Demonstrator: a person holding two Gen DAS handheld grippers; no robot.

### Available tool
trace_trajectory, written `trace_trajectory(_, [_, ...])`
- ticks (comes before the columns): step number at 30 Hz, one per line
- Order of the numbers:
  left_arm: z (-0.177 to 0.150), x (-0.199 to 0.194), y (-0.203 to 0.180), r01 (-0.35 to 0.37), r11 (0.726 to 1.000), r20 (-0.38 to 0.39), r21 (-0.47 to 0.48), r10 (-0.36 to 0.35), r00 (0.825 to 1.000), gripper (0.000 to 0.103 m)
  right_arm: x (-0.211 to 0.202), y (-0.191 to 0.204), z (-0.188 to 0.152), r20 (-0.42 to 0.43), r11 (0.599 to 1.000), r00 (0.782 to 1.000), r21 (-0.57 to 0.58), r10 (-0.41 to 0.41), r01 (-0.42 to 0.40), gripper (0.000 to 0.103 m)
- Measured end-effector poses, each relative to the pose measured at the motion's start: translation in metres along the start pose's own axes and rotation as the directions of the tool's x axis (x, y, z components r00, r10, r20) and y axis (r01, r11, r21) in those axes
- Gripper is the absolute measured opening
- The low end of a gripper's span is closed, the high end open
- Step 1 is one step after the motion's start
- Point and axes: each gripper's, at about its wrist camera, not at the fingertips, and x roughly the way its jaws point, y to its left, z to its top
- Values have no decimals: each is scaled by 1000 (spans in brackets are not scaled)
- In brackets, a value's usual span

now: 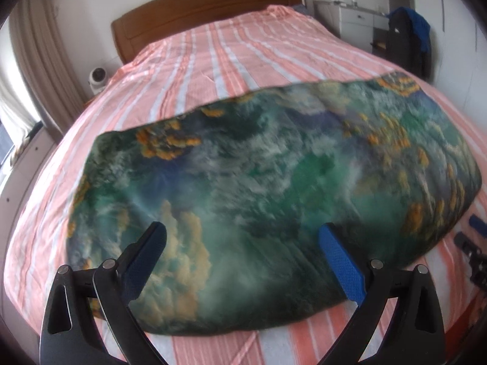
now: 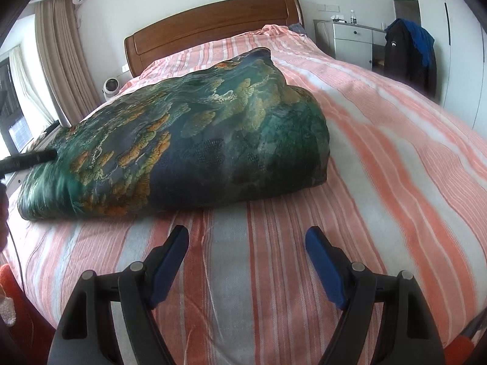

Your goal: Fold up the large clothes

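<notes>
A large green, blue and orange patterned garment [image 1: 274,188] lies folded in a thick bundle across the bed; it also shows in the right wrist view [image 2: 188,149]. My left gripper [image 1: 242,231] is open, its blue-padded fingers hovering just over the bundle's near edge, holding nothing. My right gripper [image 2: 247,235] is open and empty over the bare bedspread, short of the bundle's right end. The left gripper's tip [image 2: 36,156] shows at the bundle's left end in the right wrist view. The right gripper's fingers [image 1: 478,225] show at the right edge of the left wrist view.
The bed has a pink and white striped cover [image 2: 380,152] and a wooden headboard [image 1: 207,9]. A white fan [image 1: 98,77] sits left of the bed. A white cabinet [image 2: 353,42] and a dark jacket on a chair [image 2: 408,54] stand at the right. Curtains [image 2: 57,51] hang left.
</notes>
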Motion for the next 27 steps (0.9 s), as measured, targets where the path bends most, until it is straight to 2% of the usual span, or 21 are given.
trace_trajectory(4, [-23, -17, -17, 51, 996, -7, 69, -51, 999, 100, -1, 2, -1, 0, 1000, 1000, -3, -4, 4, 79])
trace_trajectory(7, [-39, -33, -23, 92, 992, -11, 85, -91, 996, 100, -1, 2, -2, -2, 1000, 1000, -2, -5, 5, 79])
trace_trajectory(12, [-59, -40, -28, 136, 989, -36, 61, -134, 990, 100, 2, 2, 0, -8, 1000, 1000, 10, -5, 5, 82])
trace_trajectory(23, [-88, -9, -29, 161, 987, -165, -6, -159, 973, 100, 4, 4, -2, -11, 1000, 1000, -4, -14, 14, 83])
trace_trajectory(27, [-94, -3, -25, 171, 984, -172, -54, -178, 969, 102, 4, 4, -2, -12, 1000, 1000, -5, -12, 12, 84])
